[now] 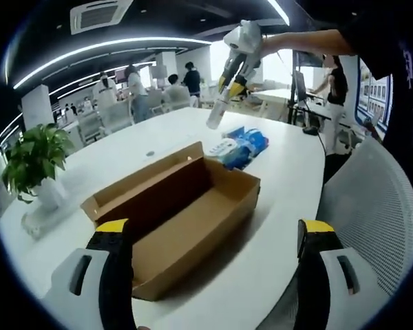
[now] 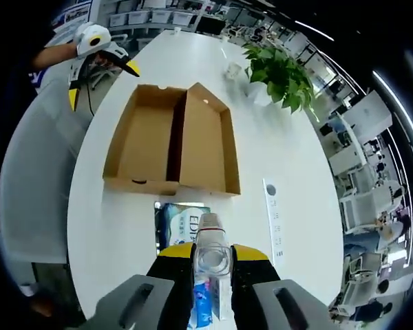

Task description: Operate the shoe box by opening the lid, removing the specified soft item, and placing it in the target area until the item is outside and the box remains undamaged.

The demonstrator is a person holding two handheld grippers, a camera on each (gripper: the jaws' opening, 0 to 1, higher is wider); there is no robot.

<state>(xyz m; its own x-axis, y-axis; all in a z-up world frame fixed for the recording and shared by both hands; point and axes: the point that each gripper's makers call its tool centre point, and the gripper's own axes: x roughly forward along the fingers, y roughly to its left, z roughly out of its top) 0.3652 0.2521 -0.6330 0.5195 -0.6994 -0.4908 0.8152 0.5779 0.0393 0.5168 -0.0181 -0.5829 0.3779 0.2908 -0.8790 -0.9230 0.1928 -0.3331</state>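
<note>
The right claw (image 2: 211,265) is gripping a clear bottle (image 2: 211,256) above the bench (image 2: 110,227), beside the open box (image 2: 168,141). The left claw (image 1: 213,237) is gaping, empty. Judgement: lower the bottle gently, clear of the pack (image 2: 179,223), before releasing.

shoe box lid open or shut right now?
Open. The shoe box has its lid folded back flat on the table, and the left gripper view shows its brown interior empty.
</note>
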